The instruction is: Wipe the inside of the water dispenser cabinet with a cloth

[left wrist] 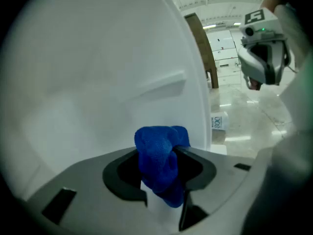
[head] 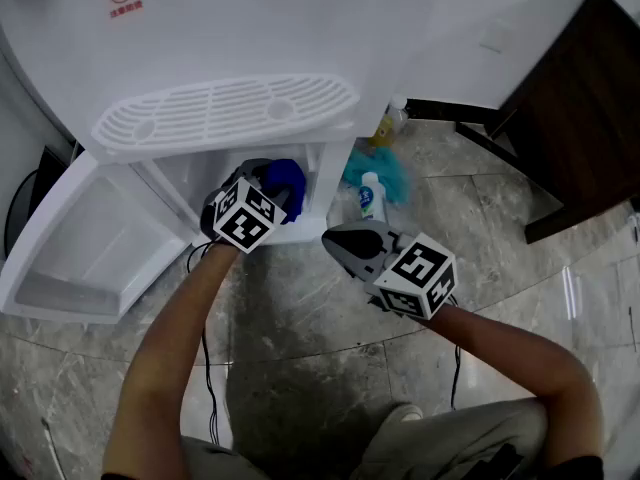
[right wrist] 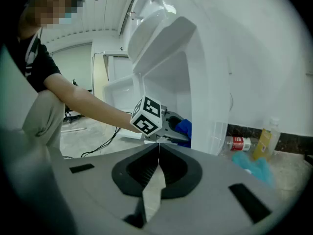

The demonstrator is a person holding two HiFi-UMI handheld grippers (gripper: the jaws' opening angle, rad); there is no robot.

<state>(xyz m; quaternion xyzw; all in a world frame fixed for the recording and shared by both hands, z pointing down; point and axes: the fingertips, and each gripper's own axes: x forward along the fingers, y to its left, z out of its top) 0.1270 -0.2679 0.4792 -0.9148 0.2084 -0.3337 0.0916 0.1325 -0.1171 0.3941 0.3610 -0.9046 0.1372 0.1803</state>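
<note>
My left gripper (head: 272, 180) reaches into the open lower cabinet (head: 235, 183) of the white water dispenser (head: 225, 113). It is shut on a bunched blue cloth (left wrist: 160, 161), which shows in the head view as the blue cloth (head: 286, 177) at the cabinet mouth. The cloth sits close to the white inner wall (left wrist: 107, 92) in the left gripper view. My right gripper (head: 345, 240) hangs outside the cabinet, to its right, jaws shut with nothing between them. From the right gripper view the left gripper (right wrist: 171, 129) and cloth (right wrist: 184, 128) show at the cabinet opening.
The cabinet door (head: 75, 243) swings open to the left. Beside the dispenser on the stone floor lie a teal rag (head: 385, 173), a white bottle (head: 371, 200) and a yellow bottle (head: 389, 123). A dark wooden cabinet (head: 580, 108) stands at the right. A black cable (head: 210, 368) trails over the floor.
</note>
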